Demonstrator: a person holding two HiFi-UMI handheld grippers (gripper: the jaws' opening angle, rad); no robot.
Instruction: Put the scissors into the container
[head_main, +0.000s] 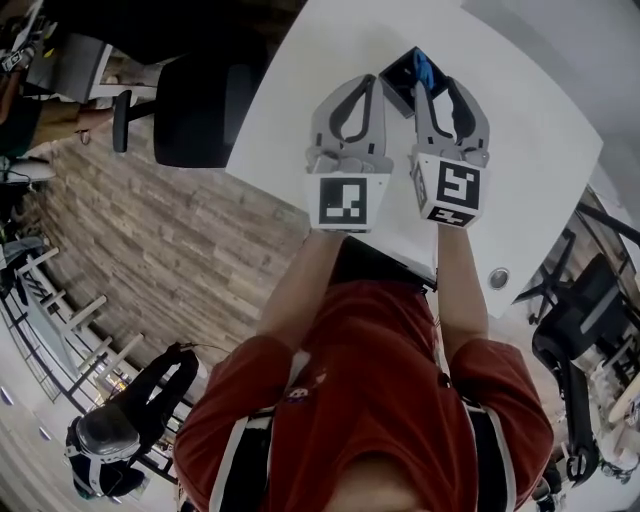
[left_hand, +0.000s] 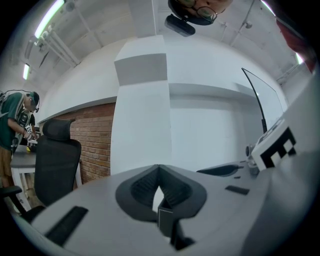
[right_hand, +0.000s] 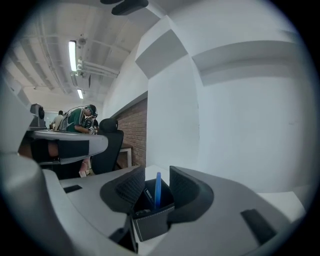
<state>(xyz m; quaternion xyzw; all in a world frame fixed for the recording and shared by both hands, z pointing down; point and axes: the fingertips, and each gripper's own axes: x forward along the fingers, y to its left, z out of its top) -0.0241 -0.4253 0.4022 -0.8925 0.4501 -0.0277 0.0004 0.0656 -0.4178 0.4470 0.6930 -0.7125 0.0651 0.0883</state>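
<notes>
R gripper (head_main: 436, 90) is holding its jaws wide apart, gripping nothing. Black container (right_hand: 152, 222) is sitting just ahead of its tips, seen thru the gap. Scissors (right_hand: 158, 189), blue part showing, are standing upright inside it, clear of both pads. L gripper (left_hand: 159, 172) is hovering beside R, jaws pressed together, empty, w/ a container corner showing just below its tips. Both are hanging over the white table (head_main: 520, 150).
</notes>
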